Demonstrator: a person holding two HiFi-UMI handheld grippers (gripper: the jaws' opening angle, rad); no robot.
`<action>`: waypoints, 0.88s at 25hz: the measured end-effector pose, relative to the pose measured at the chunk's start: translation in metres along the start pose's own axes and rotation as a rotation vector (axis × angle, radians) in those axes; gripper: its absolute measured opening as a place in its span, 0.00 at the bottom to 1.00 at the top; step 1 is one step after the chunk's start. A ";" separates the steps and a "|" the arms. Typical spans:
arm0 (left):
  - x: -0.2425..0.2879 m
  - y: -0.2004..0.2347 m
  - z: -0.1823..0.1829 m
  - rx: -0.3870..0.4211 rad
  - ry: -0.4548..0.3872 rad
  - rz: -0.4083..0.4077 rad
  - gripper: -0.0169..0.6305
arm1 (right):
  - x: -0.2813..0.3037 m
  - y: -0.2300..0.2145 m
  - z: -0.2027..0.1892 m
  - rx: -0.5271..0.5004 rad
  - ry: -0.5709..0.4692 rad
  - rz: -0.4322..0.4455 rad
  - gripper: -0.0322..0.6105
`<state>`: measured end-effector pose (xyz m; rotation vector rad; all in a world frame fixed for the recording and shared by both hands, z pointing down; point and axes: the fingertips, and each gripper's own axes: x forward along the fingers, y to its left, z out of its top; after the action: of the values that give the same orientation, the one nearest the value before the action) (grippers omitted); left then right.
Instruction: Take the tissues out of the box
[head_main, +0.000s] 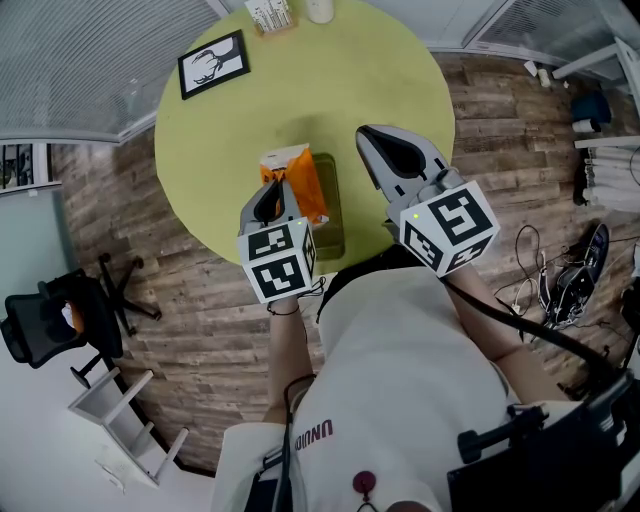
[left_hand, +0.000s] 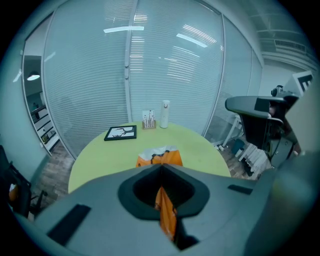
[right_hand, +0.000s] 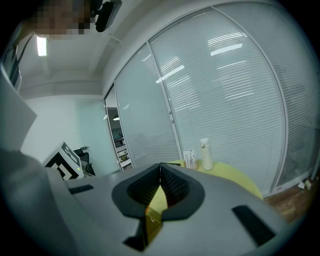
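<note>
While the left gripper (head_main: 280, 186) has its jaws pressed shut on the orange wrapper of the tissue pack (head_main: 297, 172), the head view shows the pack propped up at a tilt over the olive box (head_main: 332, 215) rather than lying in it. This looks like the lift out of the box in progress. The right gripper (head_main: 366, 136) hangs just beside the box with its jaws together and nothing in them, probably free to steady the box. Both work near the front edge of the round yellow-green counter (head_main: 220, 150), close to the person. A framed picture (head_main: 213, 63), a card stand (head_main: 270, 14) and a white bottle (head_main: 320, 9) stand at the far side, well apart. Around the counter are a wood floor (head_main: 200, 300), an office chair (head_main: 45, 320) and cables (head_main: 560, 285).

Seen from the left gripper view, the jaw tips meet at the pack's near edge and an orange strip runs back between them. The hold seems to be on thin film only and could slip. Glass walls with blinds (left_hand: 175, 60) close the room.

Looking from the right gripper view, the tips touch, and only yellow-green shows through the gap behind them.
</note>
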<state>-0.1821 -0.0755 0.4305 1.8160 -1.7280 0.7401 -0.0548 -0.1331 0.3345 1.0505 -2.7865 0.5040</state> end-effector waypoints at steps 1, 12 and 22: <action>-0.001 0.000 0.001 -0.001 -0.002 -0.001 0.05 | 0.000 0.000 0.000 0.000 0.001 0.000 0.08; -0.008 0.000 0.014 -0.015 -0.040 -0.008 0.05 | 0.001 0.000 -0.001 -0.001 0.004 0.001 0.08; -0.015 -0.002 0.025 -0.009 -0.072 -0.015 0.05 | 0.000 -0.001 -0.001 -0.002 0.003 -0.002 0.08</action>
<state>-0.1798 -0.0818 0.4019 1.8680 -1.7581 0.6675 -0.0545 -0.1335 0.3354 1.0507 -2.7827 0.5017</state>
